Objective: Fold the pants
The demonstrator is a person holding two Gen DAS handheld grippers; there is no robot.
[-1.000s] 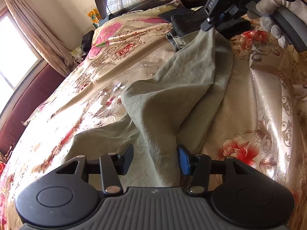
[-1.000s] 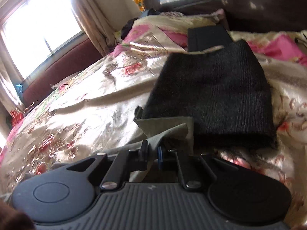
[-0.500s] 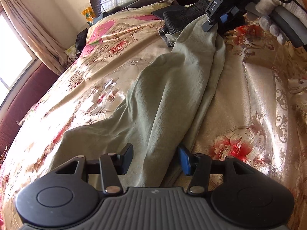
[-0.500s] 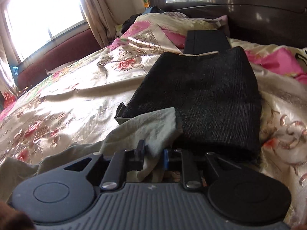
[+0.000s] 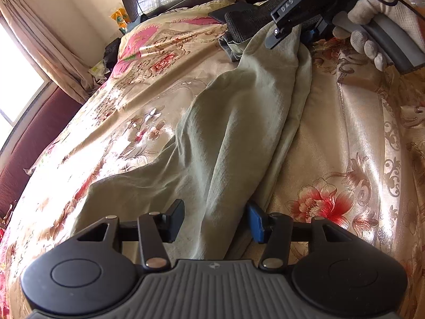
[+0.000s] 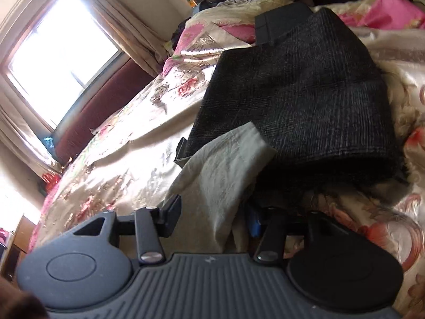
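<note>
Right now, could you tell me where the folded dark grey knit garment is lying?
The folded dark grey knit garment lies on the floral bedspread near the headboard, straight ahead in the right wrist view, with the pale green pants overlapping its near edge.

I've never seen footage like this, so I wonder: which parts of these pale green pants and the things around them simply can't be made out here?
- Pale green pants: in the left wrist view, the near end passes under the left gripper; waistband unseen.
- Far end of the pants: the right gripper, jaws opening, covers it in the left wrist view.
- Dark folded garment: its type is unclear; the right wrist view is blurred.
- Bedspread: cut off by the frame edges.
</note>
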